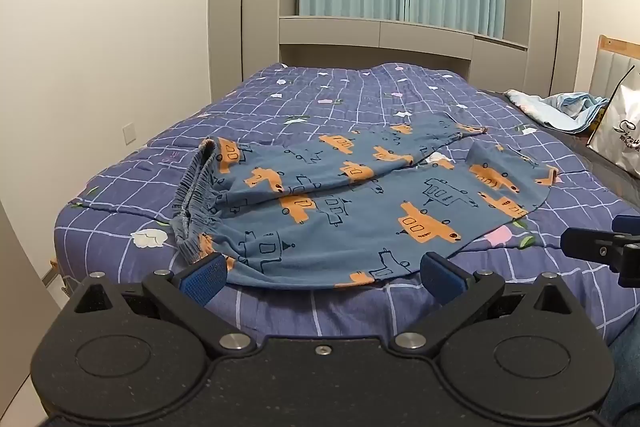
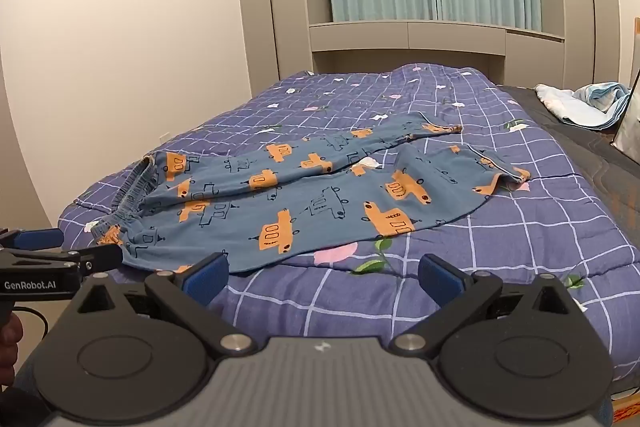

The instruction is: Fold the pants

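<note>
— What lies ahead of the jaws?
— Blue-grey cotton pants printed with orange cars (image 1: 352,211), spread unfolded, legs apart.
— The waistband?
— Gathered elastic waistband (image 1: 196,195), beyond the left jaw; leg cuffs (image 1: 548,177) far right, probably slightly turned up.
— Near edge?
— Between both jaws.

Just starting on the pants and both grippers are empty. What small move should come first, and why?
Probably ease the left gripper forward to the near edge of the pants by the waistband. Both the left and the right gripper hang open, holding nothing, and the legs lie spread apart on the bed, not yet folded together.
</note>
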Motion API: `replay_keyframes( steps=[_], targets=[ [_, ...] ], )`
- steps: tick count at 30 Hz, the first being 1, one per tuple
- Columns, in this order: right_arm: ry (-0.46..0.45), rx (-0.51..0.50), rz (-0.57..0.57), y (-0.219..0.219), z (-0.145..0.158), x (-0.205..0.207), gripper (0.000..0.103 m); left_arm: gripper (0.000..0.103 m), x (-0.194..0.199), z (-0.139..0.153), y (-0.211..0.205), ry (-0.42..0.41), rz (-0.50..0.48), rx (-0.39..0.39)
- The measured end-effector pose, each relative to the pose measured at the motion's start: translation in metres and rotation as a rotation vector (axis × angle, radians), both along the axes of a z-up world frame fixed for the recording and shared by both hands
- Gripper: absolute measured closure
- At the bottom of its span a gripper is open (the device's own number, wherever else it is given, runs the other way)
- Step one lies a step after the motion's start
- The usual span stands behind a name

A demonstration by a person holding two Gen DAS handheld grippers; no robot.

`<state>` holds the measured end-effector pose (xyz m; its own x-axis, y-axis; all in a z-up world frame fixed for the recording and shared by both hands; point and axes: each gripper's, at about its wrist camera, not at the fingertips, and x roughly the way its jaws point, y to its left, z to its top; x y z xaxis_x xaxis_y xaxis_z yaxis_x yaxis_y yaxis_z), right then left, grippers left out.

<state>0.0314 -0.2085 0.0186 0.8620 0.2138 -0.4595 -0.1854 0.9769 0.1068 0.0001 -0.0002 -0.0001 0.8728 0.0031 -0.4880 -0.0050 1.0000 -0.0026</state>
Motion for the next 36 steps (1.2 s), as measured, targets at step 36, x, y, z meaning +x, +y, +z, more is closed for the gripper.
replay_keyframes(
  steps=[36],
  targets=[
    [0.004,-0.002,0.002,0.0014,-0.0013,0.0014,0.000,0.000,0.0000,0.0000,0.0001,0.000,0.000,0.001]
  ],
)
